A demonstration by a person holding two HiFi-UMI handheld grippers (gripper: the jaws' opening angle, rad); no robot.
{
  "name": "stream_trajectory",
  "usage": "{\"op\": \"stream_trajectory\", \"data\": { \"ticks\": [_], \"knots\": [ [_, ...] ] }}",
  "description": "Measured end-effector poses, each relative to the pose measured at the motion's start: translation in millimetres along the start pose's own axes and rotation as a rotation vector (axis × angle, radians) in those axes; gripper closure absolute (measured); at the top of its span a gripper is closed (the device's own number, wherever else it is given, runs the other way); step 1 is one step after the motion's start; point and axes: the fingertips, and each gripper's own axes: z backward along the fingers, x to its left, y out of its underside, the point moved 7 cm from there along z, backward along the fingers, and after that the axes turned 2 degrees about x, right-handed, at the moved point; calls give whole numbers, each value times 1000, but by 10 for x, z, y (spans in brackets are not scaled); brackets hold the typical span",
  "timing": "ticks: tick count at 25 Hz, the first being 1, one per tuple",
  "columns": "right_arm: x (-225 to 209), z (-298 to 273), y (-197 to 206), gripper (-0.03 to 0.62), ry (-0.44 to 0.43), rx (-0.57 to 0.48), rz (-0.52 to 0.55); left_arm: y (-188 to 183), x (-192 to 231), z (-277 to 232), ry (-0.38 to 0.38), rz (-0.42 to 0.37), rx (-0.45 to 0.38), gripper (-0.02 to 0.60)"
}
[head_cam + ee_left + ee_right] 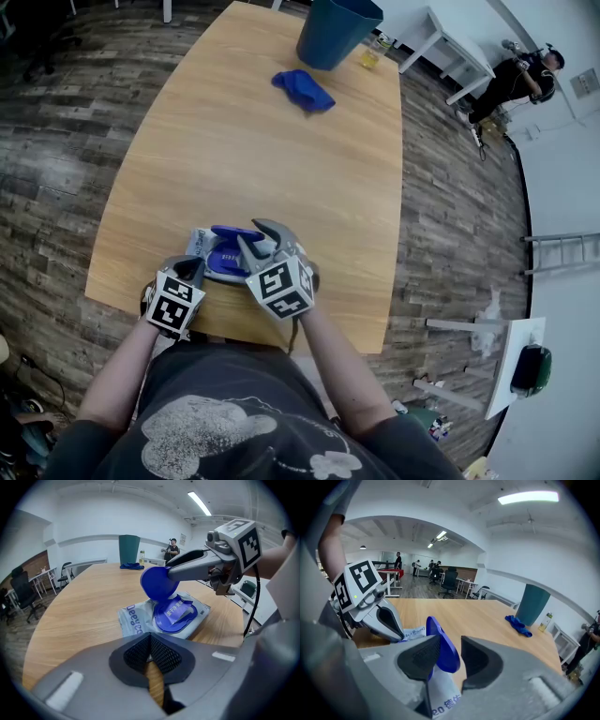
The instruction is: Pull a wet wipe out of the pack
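Here, left tongs (150, 639) slant down, closed, empty — right tongs (451, 649), likewise slanted, gape around the lid (444, 660) of the pack (133, 620).

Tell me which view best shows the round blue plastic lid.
Left gripper view: the round blue plastic lid stands raised, broadside. Right gripper view catches it obliquely between its jaws; head view mostly hides it.

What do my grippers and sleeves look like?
Both the left gripper and right gripper have grey shells with black textured pads, each carrying a white cube with black square markers. A black cable trails from the right one. The short sleeves are dark grey.
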Motion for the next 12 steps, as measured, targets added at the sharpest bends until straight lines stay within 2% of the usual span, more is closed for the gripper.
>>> {"op": "stream_trajectory", "data": {
  "ticks": [2,7,12],
  "knots": [
    [-41,-49,35,449,3,17,-3,7,-4,2,1,0,0,563],
    [-124,-165,125,447,-11,37,-52,16,1,3,6,5,2,563],
    [-169,-263,185,414,-34,37,-123,44,-9,17,4,10,1,563]
  ]
}}
